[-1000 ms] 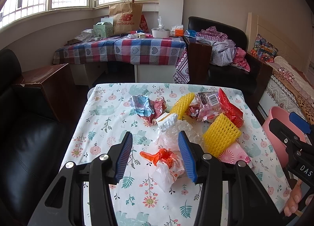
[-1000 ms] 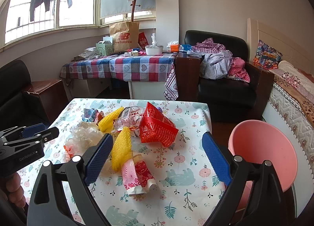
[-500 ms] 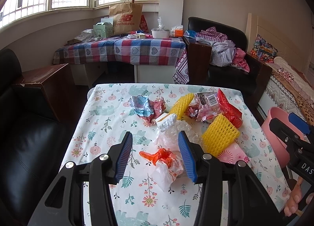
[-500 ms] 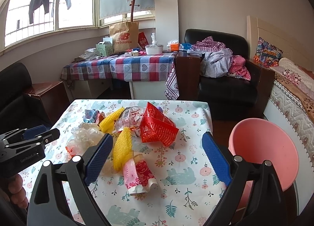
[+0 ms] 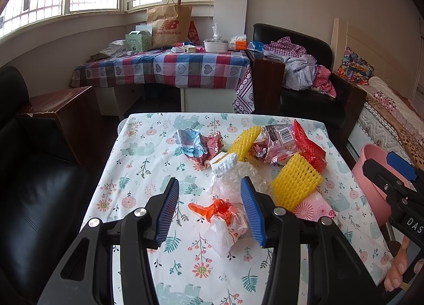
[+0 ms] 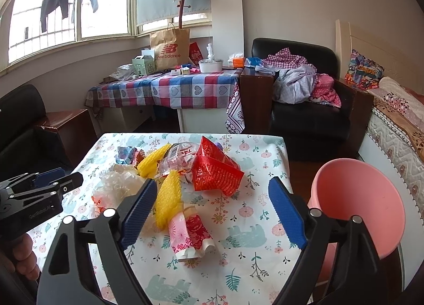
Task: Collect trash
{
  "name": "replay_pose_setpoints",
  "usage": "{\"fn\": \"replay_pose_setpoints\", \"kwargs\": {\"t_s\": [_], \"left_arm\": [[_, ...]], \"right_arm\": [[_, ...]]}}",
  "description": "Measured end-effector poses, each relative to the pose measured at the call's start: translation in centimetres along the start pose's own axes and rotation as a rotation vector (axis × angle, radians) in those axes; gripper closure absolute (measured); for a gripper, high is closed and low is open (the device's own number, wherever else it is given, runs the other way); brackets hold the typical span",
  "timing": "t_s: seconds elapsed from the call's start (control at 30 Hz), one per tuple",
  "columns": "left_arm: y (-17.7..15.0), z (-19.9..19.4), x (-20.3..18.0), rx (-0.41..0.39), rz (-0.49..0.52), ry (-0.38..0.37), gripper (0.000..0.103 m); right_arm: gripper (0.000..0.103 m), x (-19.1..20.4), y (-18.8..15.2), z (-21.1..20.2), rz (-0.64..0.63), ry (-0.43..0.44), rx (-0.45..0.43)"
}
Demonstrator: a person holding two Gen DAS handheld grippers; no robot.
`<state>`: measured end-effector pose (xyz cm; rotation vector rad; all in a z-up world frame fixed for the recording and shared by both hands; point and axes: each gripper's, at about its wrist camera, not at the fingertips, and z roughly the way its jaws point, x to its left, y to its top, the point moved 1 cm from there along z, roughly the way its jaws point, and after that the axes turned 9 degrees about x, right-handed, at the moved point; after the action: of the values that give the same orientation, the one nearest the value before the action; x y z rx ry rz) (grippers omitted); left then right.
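- Hovering above the floral-print tablecloth [image 5: 137,172], the left gripper [image 5: 209,208] was spread wide and empty over a crumpled white plastic bag with an orange knot [image 5: 222,216].
- The right gripper [image 6: 209,212] was likewise released, above a yellow foam net sleeve [image 6: 168,199] and a pink printed paper packet [image 6: 189,234].
- All of it looked light, soft and crushable; the bag's knot seemed the firmest hold.
- The round pink plastic bin [image 6: 363,204] stood just beside the table, its base hidden.

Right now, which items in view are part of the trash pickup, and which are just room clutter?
Job items:
orange-and-white bag
clear plastic wrap
yellow foam nets
red wrapper
pink packet
pink bin
left gripper and right gripper, both open

Lying about:
paper shopping bag
white bowl
clothes on armchair
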<state>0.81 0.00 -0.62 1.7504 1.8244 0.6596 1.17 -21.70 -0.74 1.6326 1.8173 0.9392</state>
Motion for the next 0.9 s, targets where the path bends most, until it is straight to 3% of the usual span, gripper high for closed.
{"fn": "replay_pose_setpoints", "kwargs": {"t_s": [0.4, 0.6, 0.9], "left_arm": [[0.0, -1.1, -0.3, -0.009, -0.008, -0.015, 0.055], [-1.2, -1.4, 1.1, -0.012, 0.014, -0.076, 0.055], [-2.7, -2.4, 1.2, -0.004, 0.052, -0.213, 0.055]], "right_arm": [[0.022, -0.7, -0.3, 0.1, 0.016, 0.001, 0.010], [0.023, -1.7, -0.9, 0.2, 0.030, -0.002, 0.024], [0.036, -2.9, -2.1, 0.8, 0.048, 0.031, 0.067]]}}
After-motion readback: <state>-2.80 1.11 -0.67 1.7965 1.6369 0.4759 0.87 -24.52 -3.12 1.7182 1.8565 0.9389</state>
